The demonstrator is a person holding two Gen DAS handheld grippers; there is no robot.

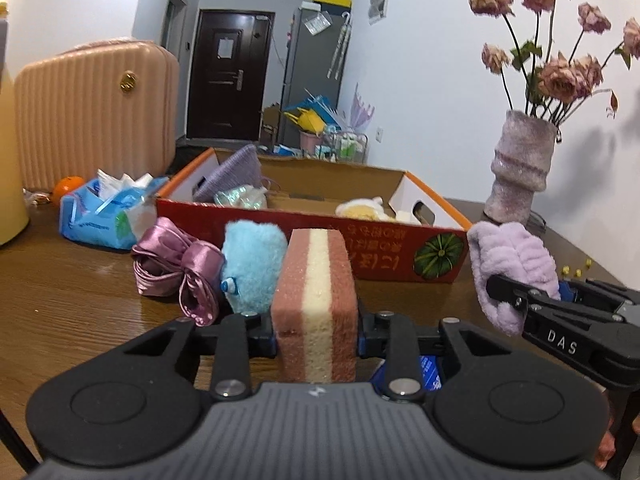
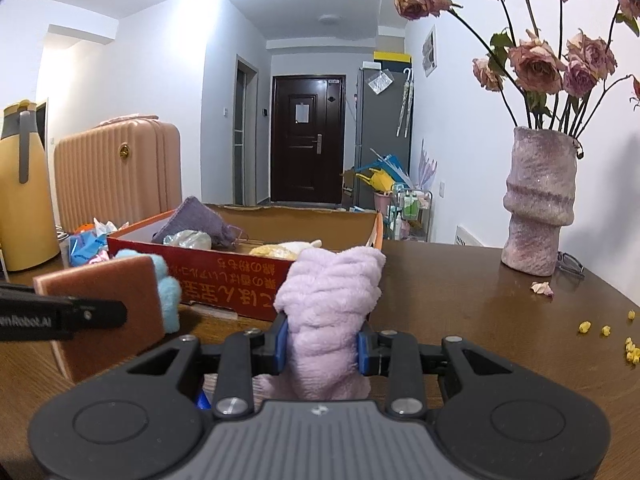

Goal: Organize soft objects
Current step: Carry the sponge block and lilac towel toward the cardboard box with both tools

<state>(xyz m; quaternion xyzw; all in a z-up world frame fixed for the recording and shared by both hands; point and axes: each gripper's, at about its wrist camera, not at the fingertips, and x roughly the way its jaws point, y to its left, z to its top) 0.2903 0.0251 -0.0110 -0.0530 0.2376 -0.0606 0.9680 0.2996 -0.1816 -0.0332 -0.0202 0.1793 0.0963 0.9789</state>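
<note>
My left gripper is shut on a pink-and-cream striped sponge, held upright just above the wooden table. The same sponge shows at the left of the right wrist view, with a left finger across it. My right gripper is shut on a lilac fluffy cloth; that lilac cloth also hangs at the right of the left wrist view. Ahead stands an open red cardboard box holding a purple knit piece and a yellow plush. A blue plush and a mauve satin bow lie before the box.
A blue tissue pack and an orange lie left of the box, a pink suitcase behind them. A yellow thermos stands far left. A vase of dried roses stands at the right, with glasses and yellow crumbs nearby.
</note>
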